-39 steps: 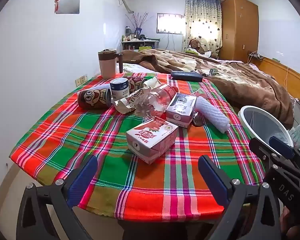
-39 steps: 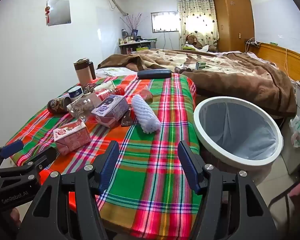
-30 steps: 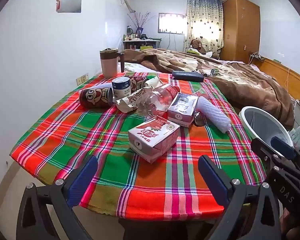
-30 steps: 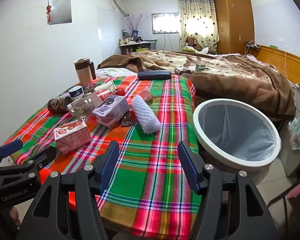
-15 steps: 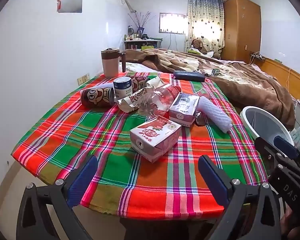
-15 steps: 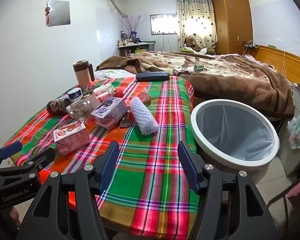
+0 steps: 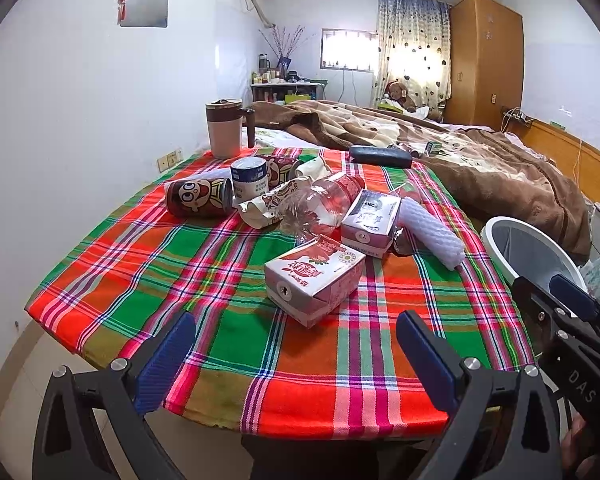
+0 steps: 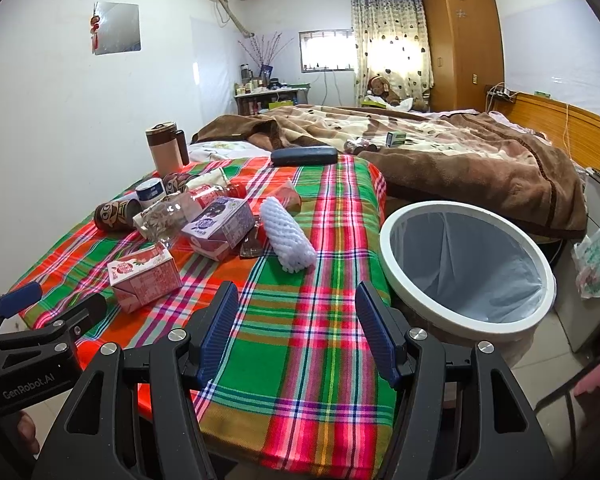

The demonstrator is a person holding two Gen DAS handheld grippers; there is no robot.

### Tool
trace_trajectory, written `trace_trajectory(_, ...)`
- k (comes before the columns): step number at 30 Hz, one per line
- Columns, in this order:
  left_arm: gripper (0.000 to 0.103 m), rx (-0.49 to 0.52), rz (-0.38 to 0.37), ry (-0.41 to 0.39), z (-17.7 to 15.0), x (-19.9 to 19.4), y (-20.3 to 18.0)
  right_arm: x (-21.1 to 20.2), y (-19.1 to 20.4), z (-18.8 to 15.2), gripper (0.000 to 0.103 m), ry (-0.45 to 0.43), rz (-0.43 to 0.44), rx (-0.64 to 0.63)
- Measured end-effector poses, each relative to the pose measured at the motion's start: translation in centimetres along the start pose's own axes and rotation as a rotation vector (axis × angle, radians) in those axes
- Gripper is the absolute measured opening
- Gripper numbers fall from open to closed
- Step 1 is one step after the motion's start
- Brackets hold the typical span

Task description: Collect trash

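Note:
Trash lies on a plaid-covered table (image 7: pixel 140 280): a pink carton (image 7: pixel 314 276) nearest me, a purple carton (image 7: pixel 370 220), a crushed clear bottle (image 7: pixel 320 204), a white foam net (image 7: pixel 430 232), a brown cartoon can (image 7: pixel 198 198) and a crumpled wrapper (image 7: pixel 260 208). My left gripper (image 7: pixel 296 352) hangs open over the table's front edge, short of the pink carton (image 8: pixel 144 276). My right gripper (image 8: pixel 292 328) is open and empty over the front right of the cloth, the foam net (image 8: pixel 286 236) ahead of it. A white-rimmed bin (image 8: pixel 466 268) stands right of the table.
At the table's far end stand a brown-lidded mug (image 7: pixel 224 128) and a small white can (image 7: pixel 250 178); a dark case (image 7: pixel 380 156) lies near the brown blanket (image 7: pixel 500 172) on the bed behind. A plastic bag (image 8: pixel 596 260) hangs at the far right. The wall runs along the left.
Both views have shifted only slightly; the right one has crept a little toward the table. Both grippers stay open, and nothing on the table has moved.

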State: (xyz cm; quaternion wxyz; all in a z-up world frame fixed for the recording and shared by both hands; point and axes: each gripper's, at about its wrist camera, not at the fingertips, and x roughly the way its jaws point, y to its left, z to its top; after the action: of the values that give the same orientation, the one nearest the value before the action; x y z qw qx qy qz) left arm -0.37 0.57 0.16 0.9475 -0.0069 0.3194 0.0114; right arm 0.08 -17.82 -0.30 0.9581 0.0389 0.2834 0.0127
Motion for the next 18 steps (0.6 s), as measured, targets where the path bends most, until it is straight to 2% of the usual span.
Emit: trace_trajectory(18,0.102,-0.001,-0.001,0.0,0.17,0.04,-0.08,-0.19,-0.28,0.11,0.062,0.0,-0.002,0.006)
